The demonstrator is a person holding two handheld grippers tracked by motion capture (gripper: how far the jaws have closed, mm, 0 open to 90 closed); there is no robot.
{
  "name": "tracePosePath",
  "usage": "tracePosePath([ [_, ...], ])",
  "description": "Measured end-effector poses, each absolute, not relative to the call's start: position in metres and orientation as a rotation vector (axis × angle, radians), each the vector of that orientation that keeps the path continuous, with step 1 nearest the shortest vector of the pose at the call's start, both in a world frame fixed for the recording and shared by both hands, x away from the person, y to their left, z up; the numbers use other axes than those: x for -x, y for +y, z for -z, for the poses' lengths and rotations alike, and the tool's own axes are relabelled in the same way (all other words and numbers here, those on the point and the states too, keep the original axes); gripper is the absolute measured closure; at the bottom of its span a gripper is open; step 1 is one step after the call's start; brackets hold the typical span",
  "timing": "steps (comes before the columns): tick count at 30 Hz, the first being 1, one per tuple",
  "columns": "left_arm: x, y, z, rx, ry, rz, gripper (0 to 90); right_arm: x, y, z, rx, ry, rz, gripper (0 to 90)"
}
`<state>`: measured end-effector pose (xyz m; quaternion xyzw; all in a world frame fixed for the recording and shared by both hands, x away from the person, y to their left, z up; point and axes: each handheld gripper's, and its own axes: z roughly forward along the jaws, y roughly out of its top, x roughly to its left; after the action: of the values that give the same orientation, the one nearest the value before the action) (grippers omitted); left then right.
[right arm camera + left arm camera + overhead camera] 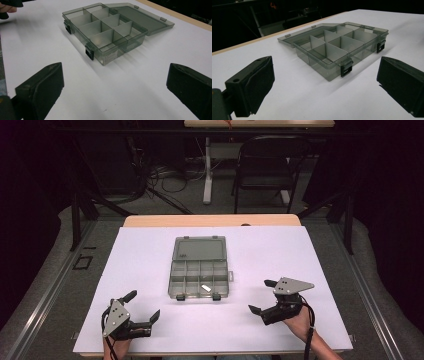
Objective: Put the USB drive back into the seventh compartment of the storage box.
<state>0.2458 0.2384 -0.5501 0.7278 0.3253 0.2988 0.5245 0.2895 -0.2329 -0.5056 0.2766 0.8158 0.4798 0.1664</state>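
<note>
The left gripper (141,306) sits at about 7 o'clock on the white table (150,260), near the edge closest to the person. A hand (116,346) holds it from below. Its two black jaws are spread wide apart and hold nothing. A grey three-cornered plate (116,316) sits on top of it. In the left gripper view the jaws stand far apart at the bottom corners, and the box shows between them, farther off.

In the middle of the table, a little toward 12 o'clock, lies a clear grey plastic box (199,279). It is well apart from both grippers. Its lid (199,248) is open and lies flat on the table on the far side, at 12 o'clock from the box. Thin walls (331,47) cut the box into small rooms. One room near the front has a small white thing (206,288) in it, too small to tell what. Two black clips (346,69) hang on the front wall.

The right gripper (262,296) is at about 4 o'clock on the table. A hand (301,322) holds it and a black cable (311,332) hangs down from it. Its jaws are also spread wide and hold nothing. The right gripper view shows the box (105,32) ahead, between the two open jaws
</note>
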Motion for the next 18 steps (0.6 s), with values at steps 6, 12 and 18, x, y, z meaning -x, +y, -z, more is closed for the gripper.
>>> tracePosePath([
  [6, -0.246, 0.238, 0.550, -1.743, 0.777, -0.712, 1.6, -0.285, -0.241, 0.512, -0.797, 2.304, -1.369, 0.8],
  [12, -0.246, 0.239, 0.550, -1.746, 0.777, -0.712, 1.6, -0.280, -0.250, 0.517, -0.795, 2.284, -1.365, 0.9],
  [18, -0.246, 0.238, 0.550, -1.749, 0.777, -0.712, 1.6, -0.277, -0.260, 0.523, -0.803, 2.261, -1.355, 0.9],
])
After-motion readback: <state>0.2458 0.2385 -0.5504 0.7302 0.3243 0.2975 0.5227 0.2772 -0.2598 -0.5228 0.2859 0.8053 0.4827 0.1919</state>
